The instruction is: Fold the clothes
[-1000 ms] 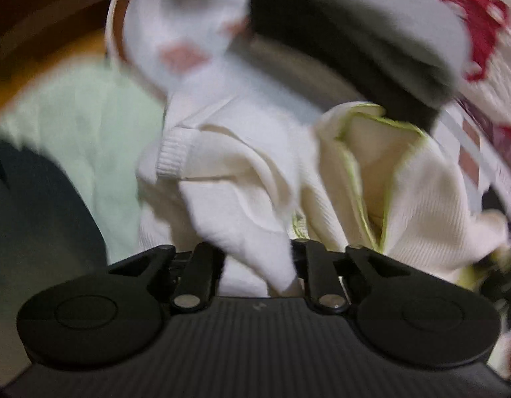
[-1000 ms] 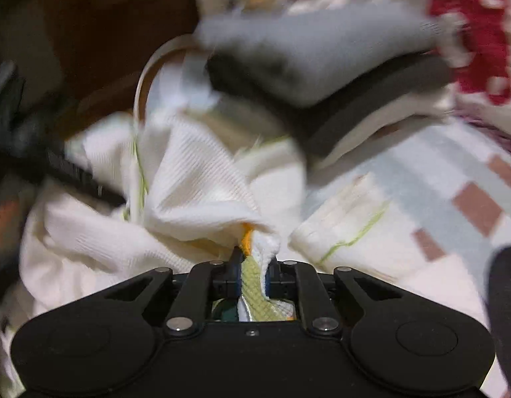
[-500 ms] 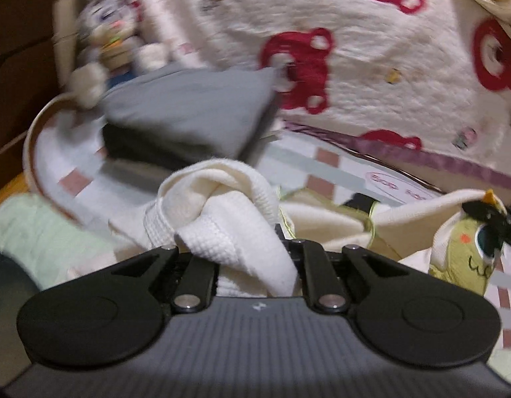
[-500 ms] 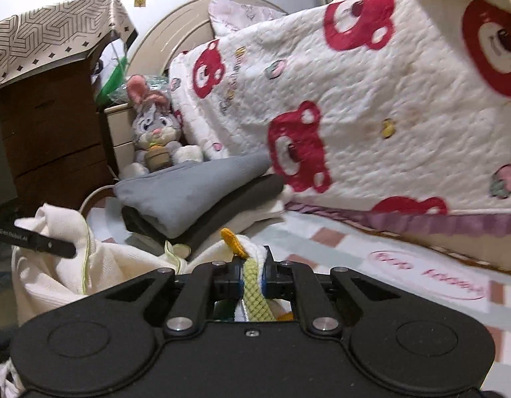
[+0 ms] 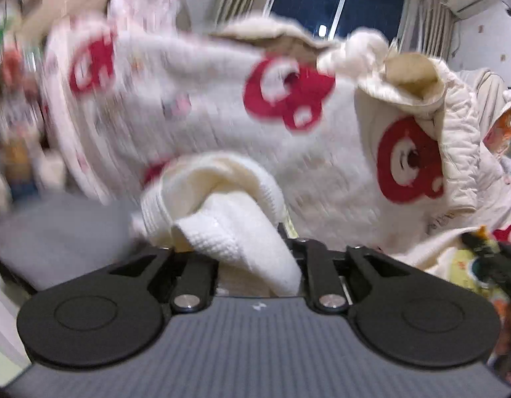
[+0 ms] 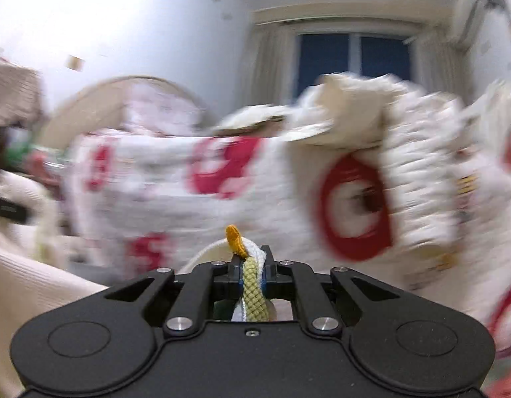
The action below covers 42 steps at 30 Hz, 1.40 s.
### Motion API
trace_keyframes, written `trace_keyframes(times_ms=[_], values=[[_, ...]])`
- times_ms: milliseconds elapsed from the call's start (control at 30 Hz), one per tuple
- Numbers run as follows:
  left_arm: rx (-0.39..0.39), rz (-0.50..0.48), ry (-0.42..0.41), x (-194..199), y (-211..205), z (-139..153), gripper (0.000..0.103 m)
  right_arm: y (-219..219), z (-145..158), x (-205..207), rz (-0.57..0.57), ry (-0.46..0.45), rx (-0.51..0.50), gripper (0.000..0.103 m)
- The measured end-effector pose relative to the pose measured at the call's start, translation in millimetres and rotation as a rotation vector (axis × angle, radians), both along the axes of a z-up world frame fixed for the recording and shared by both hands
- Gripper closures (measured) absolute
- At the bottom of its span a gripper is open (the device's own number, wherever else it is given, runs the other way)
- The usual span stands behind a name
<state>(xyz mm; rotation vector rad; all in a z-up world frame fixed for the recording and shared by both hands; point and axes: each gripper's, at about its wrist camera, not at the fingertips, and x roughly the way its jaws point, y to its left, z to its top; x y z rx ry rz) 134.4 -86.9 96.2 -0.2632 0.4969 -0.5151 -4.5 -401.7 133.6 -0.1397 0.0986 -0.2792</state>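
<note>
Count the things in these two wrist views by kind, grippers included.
Grippers: 2, the left gripper and the right gripper, both jaws opening with the cream cloth between them
Cream knit garment: 1
Red-bear quilt: 1
Grey folded clothes, blurred: 1 pile
Window: 1
Total: 6

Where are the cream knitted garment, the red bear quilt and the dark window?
Cream knitted garment (image 5: 228, 232): left wrist view, bunched fold above the jaws.
White quilt with red bear prints (image 5: 409, 161): left wrist view, a bear's face.
Dark window (image 6: 325, 56): right wrist view, left pane.
</note>
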Motion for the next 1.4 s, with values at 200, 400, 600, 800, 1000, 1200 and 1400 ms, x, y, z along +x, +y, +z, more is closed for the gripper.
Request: trace_keyframes(times_ms=[200, 400, 600, 800, 1000, 1200, 1400], values=[[0.147, -0.112, 0.581, 5.8, -42.4, -177.3, 0.039, -79.2, -111.9, 34.9, -0.256, 0.390, 0.282, 0.029], [0.273, -0.092, 0.678, -22.9, -45.5, -263.7, 0.039, -72.8, -214.6, -28.3, -0.152, 0.490, 0.604, 0.029], [0.268, -0.134, 0.618, -35.4, -40.3, -255.3, 0.036, -34.9, -246.6, -82.8, -0.064, 0.516, 0.676, 0.029], [0.187, -0.177, 0.718, -31.9, -45.2, -270.2, 0.031, 5.0, -258.1, -106.7, 0.076, 0.481, 0.847, 0.029], [0.182, -0.277, 0.635, -49.6, -55.0, -257.4, 0.099, 49.9, -258.5, -93.2, 0.192, 0.518, 0.777, 0.029], [0.008, -0.389, 0.637, -66.2, -50.9, -226.3, 0.099, 93.9, -240.1, -86.5, 0.334, 0.546, 0.617, 0.028], [-0.030, -0.550, 0.540, -98.5, -70.0, -178.3, 0.099, 118.3, -230.3, -87.8, 0.244, 0.501, 0.441, 0.022]])
